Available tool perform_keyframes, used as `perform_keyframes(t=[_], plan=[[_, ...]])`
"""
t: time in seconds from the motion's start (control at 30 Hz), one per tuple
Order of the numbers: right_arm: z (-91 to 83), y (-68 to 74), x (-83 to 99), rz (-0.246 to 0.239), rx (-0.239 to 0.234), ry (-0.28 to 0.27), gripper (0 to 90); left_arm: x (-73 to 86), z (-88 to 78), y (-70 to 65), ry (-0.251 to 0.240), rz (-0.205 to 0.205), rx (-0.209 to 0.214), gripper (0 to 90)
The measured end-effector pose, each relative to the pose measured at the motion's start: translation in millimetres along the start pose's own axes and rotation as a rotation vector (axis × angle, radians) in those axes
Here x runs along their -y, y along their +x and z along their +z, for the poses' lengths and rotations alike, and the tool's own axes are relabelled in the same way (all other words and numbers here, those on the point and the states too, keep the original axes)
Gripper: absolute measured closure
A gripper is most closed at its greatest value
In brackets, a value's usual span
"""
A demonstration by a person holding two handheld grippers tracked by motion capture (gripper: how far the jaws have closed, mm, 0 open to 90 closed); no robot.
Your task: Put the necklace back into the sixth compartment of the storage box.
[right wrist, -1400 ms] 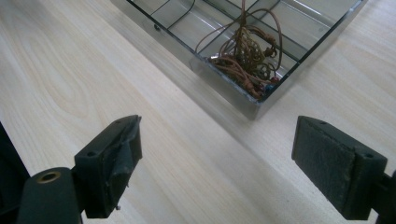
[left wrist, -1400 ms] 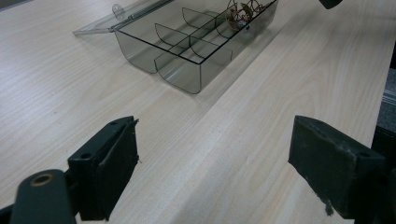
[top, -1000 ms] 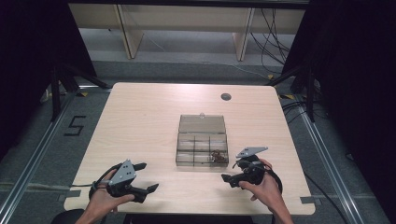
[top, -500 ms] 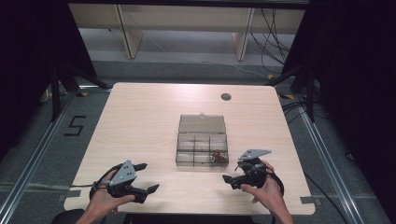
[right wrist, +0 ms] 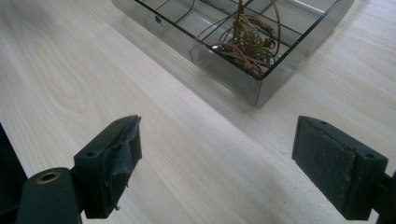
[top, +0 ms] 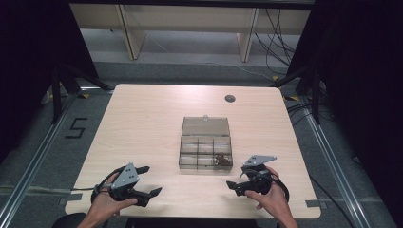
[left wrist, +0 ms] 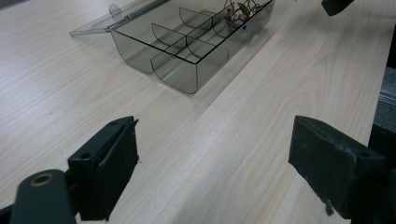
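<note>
A clear plastic compartment box (top: 205, 151) lies at the table's middle, its lid (top: 205, 126) folded flat toward the far side. A tangle of brown cord (top: 221, 159) sits in its near right compartment. My left gripper (top: 151, 180) rests near the front left edge, open and holding nothing, pointing right toward the box. My right gripper (top: 236, 178) is open and bare, just in front of the box's near right corner. The left gripper view has the box (left wrist: 191, 42) and cord (left wrist: 238, 11) beyond my open left gripper (left wrist: 215, 172). In the right gripper view the cord (right wrist: 247, 37) lies close ahead of my open right gripper (right wrist: 217, 168).
A dark round grommet (top: 230, 98) is set in the table's far right part. The light wood table (top: 142, 123) is bare around the box. Metal rails and a floor mark "5" (top: 76, 128) flank the table; cables hang at the right.
My right gripper has slid a little toward the table's near edge. The left gripper has hardly moved. The box and cord lie as before.
</note>
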State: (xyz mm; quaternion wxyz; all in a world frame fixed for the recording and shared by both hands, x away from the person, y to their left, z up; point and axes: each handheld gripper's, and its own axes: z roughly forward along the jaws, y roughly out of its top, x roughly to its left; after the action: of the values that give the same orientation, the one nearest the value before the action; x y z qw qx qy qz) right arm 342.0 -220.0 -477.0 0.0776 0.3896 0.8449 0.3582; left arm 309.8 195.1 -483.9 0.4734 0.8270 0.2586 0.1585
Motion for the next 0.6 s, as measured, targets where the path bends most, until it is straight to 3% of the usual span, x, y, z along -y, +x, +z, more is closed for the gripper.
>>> perform_keyframes(t=[0.1, 0.17, 0.47, 0.53, 0.57, 0.6], plan=[[-0.8, 0.7, 1.3, 0.017, 0.01, 0.004, 16.4, 0.1, 0.6, -0.5, -0.003, -0.006, 0.003, 15.1], [1.3, 0.4, 2.5, 0.006, 0.001, -0.026, 16.4, 0.3, 0.6, -0.9, -0.004, -0.006, 0.003, 15.1], [-0.9, 1.0, 6.5, -0.015, 0.007, -0.015, 16.4, 0.1, 0.6, -0.8, -0.004, -0.007, 0.002, 15.1], [-1.1, 1.4, 7.9, -0.012, -0.001, -0.012, 16.4, -0.1, -0.1, -0.8, 0.006, 0.003, -0.004, 15.1], [1.2, 2.2, 9.4, -0.004, -0.001, -0.038, 16.4, -0.1, -0.1, -1.0, 0.005, 0.0, -0.005, 15.1], [-1.7, 4.8, 9.8, 0.021, -0.003, -0.005, 16.4, 0.0, -0.1, -1.0, 0.004, -0.001, -0.005, 15.1]])
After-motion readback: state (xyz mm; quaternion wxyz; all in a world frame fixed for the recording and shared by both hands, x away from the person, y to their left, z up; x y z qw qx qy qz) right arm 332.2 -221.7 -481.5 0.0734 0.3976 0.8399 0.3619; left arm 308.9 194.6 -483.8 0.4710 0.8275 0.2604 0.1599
